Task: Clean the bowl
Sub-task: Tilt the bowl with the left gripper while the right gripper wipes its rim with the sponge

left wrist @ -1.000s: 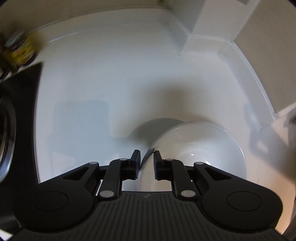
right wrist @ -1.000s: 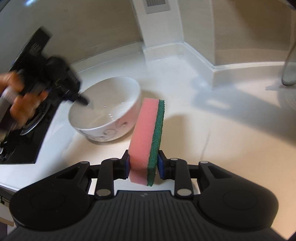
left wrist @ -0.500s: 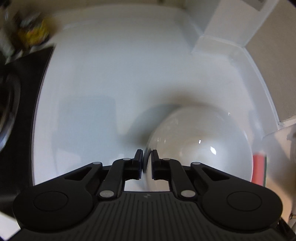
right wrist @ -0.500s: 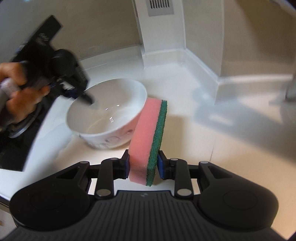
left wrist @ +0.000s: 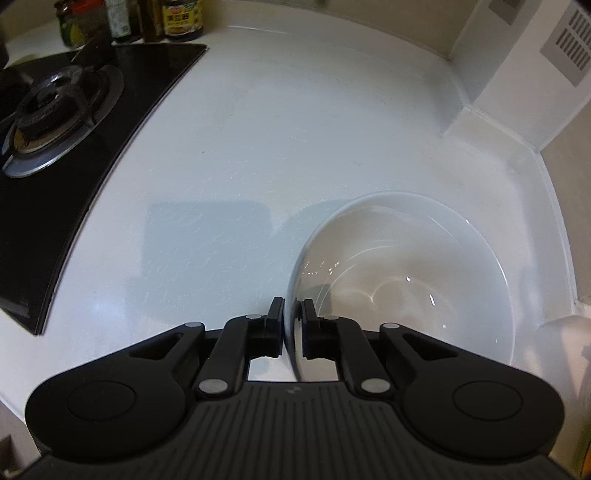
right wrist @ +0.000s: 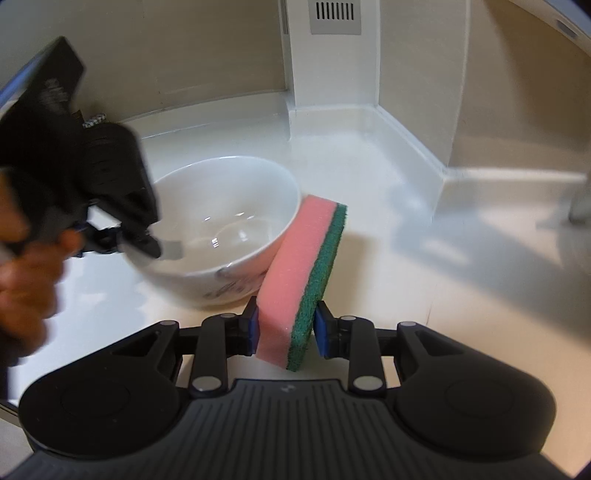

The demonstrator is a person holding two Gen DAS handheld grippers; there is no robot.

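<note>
My left tool [left wrist: 293, 322] is clamped on the near rim of the white bowl [left wrist: 406, 280], one finger outside the wall and one inside; its jaws have just been easing a touch wider after closing in, yet the rim sits pinched between the pads with almost no gap. In the left wrist view the bowl lies at about 4 o'clock on the white worktop [left wrist: 258, 155], its inside bare and glossy with a few light glints. The black gas hob [left wrist: 55, 129] fills the 9 to 10 o'clock side, and a row of sauce bottles [left wrist: 183, 18] stands behind it at 11 o'clock.

My right tool [right wrist: 284, 326] has its jaws squeezed on a sponge [right wrist: 303, 273], pink on the left face and green scouring layer on the right, standing upright and leaning a little toward 1 o'clock. In the right wrist view the bowl [right wrist: 229, 236] sits at about 10 o'clock from the sponge, just beside it, with the sponge's pink face overlapping the bowl's outer wall; whether they touch I cannot tell. The bowl has a dark pattern on its outside. My left hand [right wrist: 26, 273], blurred, holds the other tool at 9 o'clock, its tip on the bowl's left rim. A white wall column with a vent grille [right wrist: 334, 14] stands at 12 o'clock
</note>
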